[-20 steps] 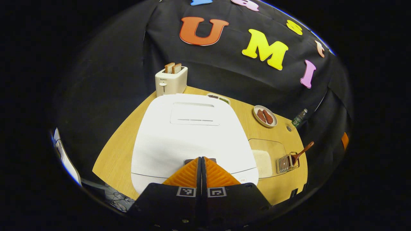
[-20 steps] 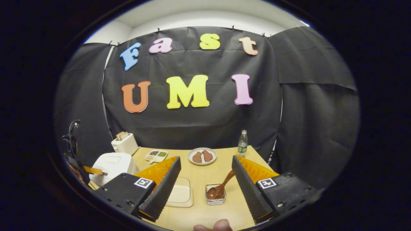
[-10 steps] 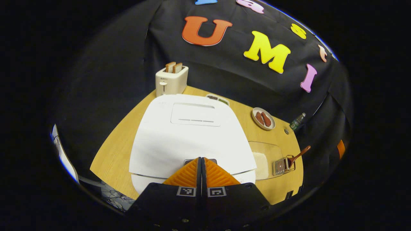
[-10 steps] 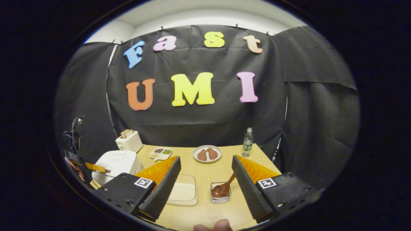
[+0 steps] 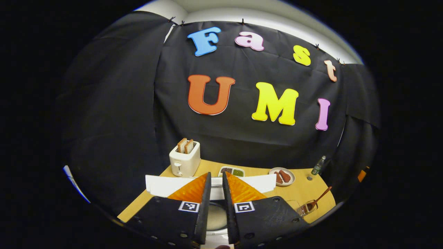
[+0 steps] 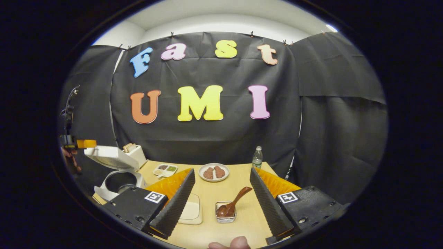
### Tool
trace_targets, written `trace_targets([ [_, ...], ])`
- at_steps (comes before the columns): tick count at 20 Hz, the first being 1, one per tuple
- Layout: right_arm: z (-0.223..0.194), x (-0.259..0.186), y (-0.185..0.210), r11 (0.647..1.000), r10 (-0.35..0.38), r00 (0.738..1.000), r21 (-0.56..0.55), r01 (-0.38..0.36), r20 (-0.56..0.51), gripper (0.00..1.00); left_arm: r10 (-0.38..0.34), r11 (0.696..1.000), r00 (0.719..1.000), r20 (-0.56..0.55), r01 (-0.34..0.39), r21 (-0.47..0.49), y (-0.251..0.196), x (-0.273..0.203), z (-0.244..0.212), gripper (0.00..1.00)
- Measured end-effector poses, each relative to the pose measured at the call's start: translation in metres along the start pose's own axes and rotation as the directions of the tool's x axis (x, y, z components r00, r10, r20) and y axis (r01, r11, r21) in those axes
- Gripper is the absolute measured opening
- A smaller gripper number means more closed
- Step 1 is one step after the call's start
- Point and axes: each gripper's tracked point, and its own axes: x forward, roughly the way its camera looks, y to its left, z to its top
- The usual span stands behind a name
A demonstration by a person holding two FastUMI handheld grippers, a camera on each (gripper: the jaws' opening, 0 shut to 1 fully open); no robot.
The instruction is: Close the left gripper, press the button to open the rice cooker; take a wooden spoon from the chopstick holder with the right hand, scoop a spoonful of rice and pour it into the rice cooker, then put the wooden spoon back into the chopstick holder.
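Note:
The white rice cooker [image 6: 117, 181] stands at the table's left with its lid [image 6: 107, 155] swung up and the dark inner pot showing. In the left gripper view the raised lid's edge [image 5: 263, 183] runs behind my left gripper [image 5: 216, 174], whose fingers stand a narrow gap apart over the pot [image 5: 216, 216], holding nothing. My right gripper [image 6: 222, 171] is wide open and empty, back from the table's near edge. The wooden spoon [image 6: 235, 204] leans in the small chopstick holder [image 6: 225, 216] between its fingers. A clear tray of rice [image 6: 192, 211] lies left of the holder.
A toaster [image 5: 184, 160] with two slices stands at the back left of the wooden table [image 5: 311, 186]. A divided condiment dish [image 5: 232, 171], a plate of meat [image 5: 282, 176] and a water bottle [image 5: 317, 166] line the back. A thumb [image 6: 230, 243] shows at the near edge.
The cooker's lid has sprung up from closed. My left gripper has lifted off the button, tilted up and parted slightly. The right gripper has barely moved.

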Motion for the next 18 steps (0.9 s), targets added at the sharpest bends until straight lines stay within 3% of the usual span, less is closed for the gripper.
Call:
trace_targets([
  [3,0.000,-0.003,-0.005,1.000,-0.012,1.000,0.011,0.012,0.003,1.00,0.005,1.000,0.997,0.074,-0.006,0.010,0.003,-0.005,0.026,0.31],
  [4,0.000,-0.004,-0.006,1.000,-0.016,1.000,0.011,0.016,0.004,1.00,0.008,1.000,0.996,0.093,-0.010,0.014,0.002,-0.008,0.031,0.48],
  [9,-0.006,-0.004,-0.011,1.000,-0.015,1.000,0.018,0.015,-0.001,1.00,0.000,1.000,0.990,0.141,-0.004,0.030,-0.004,-0.029,0.043,0.81],
  [10,-0.010,-0.003,-0.012,1.000,-0.010,1.000,0.029,0.010,-0.009,1.00,0.000,1.000,0.989,0.146,-0.004,0.030,-0.006,-0.034,0.044,0.95],
  [18,-0.058,0.028,-0.032,0.997,0.001,0.997,0.074,0.004,-0.075,1.00,0.014,0.999,0.983,0.186,-0.021,0.034,-0.025,-0.058,0.044,0.94],
])
